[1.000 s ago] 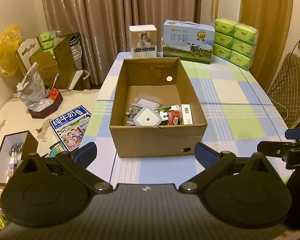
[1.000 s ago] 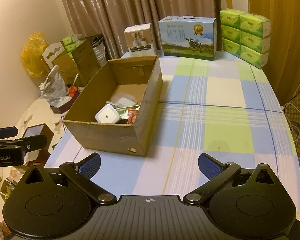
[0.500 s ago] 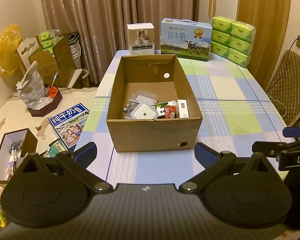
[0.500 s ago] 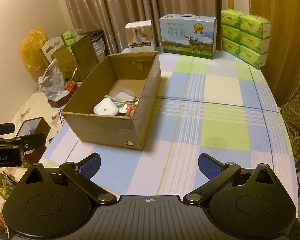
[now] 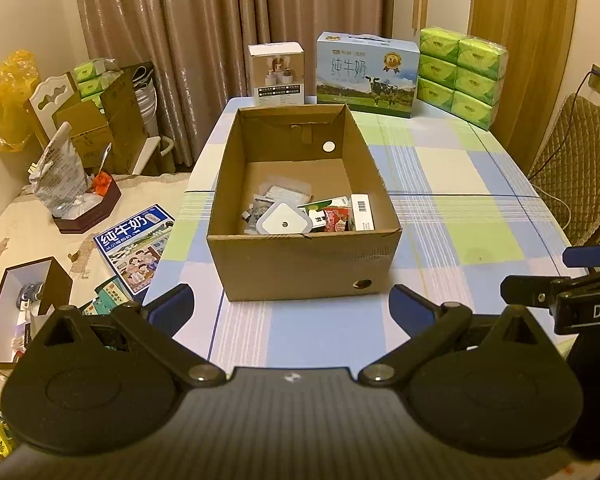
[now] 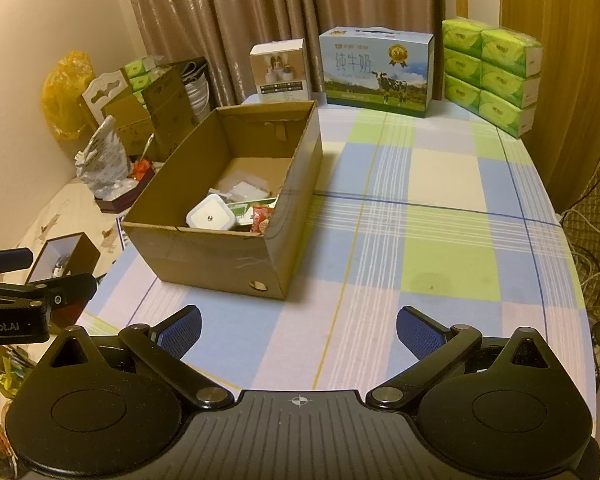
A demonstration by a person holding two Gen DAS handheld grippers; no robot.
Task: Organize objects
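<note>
An open cardboard box (image 5: pixel 304 264) (image 6: pixel 220 258) stands on the checked tablecloth (image 5: pixel 460 216) (image 6: pixel 440 208). Inside lie a white square device (image 5: pixel 284 222) (image 6: pixel 211 216), a red snack packet (image 5: pixel 336 218) (image 6: pixel 262 218), a white carton (image 5: pixel 362 212) and some clear wrappers (image 5: pixel 288 192). My left gripper (image 5: pixel 290 308) hangs open in front of the box's near wall, holding nothing. My right gripper (image 6: pixel 298 326) is open over the cloth, to the right of the box and near the table's front edge. Each gripper shows at the edge of the other's view.
At the table's far end stand a small white box (image 5: pixel 277 74), a blue milk carton case (image 5: pixel 366 74) and stacked green tissue packs (image 5: pixel 460 76). A padded chair (image 5: pixel 572 176) is at the right. Left of the table are boxes, a blue milk box (image 5: pixel 134 246) and clutter on a lower surface.
Both grippers have drawn back from the box, which now looks smaller and farther. Both stay open with nothing held.
</note>
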